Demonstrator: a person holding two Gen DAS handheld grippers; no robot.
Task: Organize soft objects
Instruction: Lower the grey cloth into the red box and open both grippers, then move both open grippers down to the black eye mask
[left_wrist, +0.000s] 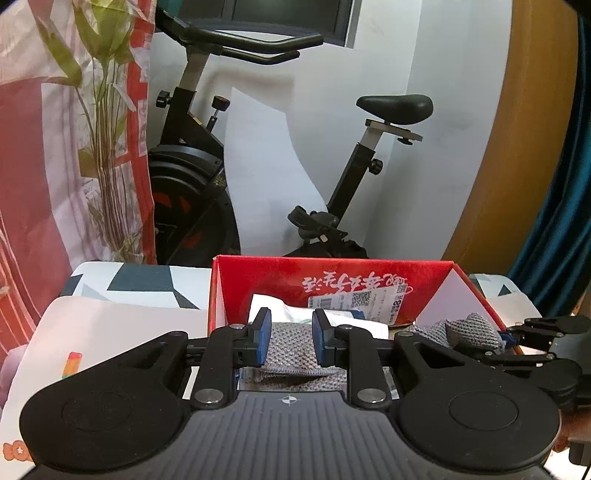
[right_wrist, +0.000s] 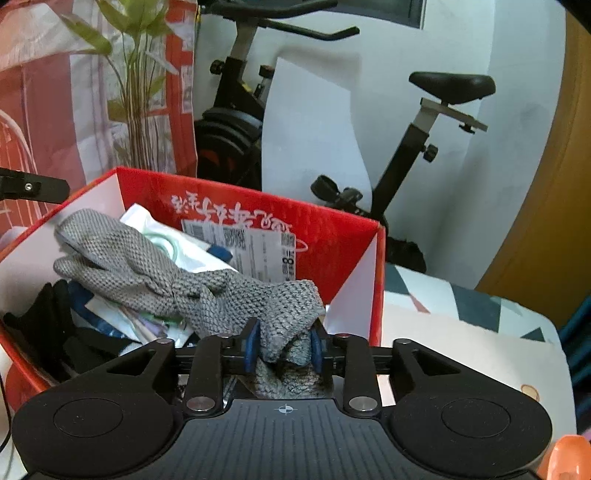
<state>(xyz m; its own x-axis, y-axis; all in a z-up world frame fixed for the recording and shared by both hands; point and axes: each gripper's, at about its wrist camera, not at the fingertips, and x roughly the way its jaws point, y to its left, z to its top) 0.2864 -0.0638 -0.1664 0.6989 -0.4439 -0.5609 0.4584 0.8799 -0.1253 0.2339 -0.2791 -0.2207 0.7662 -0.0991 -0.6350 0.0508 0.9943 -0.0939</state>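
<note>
A grey knitted cloth drapes across the open red cardboard box. My right gripper is shut on one end of the cloth at the box's near right corner. In the left wrist view the same cloth lies between the blue pads of my left gripper, whose jaws stand apart around it, over the red box. The right gripper shows at the right, holding the cloth's other end. White packets and a labelled bag lie in the box.
Black fabric lies in the box's left part. The box stands on a table with a white, grey and teal patterned cover. An exercise bike stands behind, beside a red floral curtain and a wooden panel.
</note>
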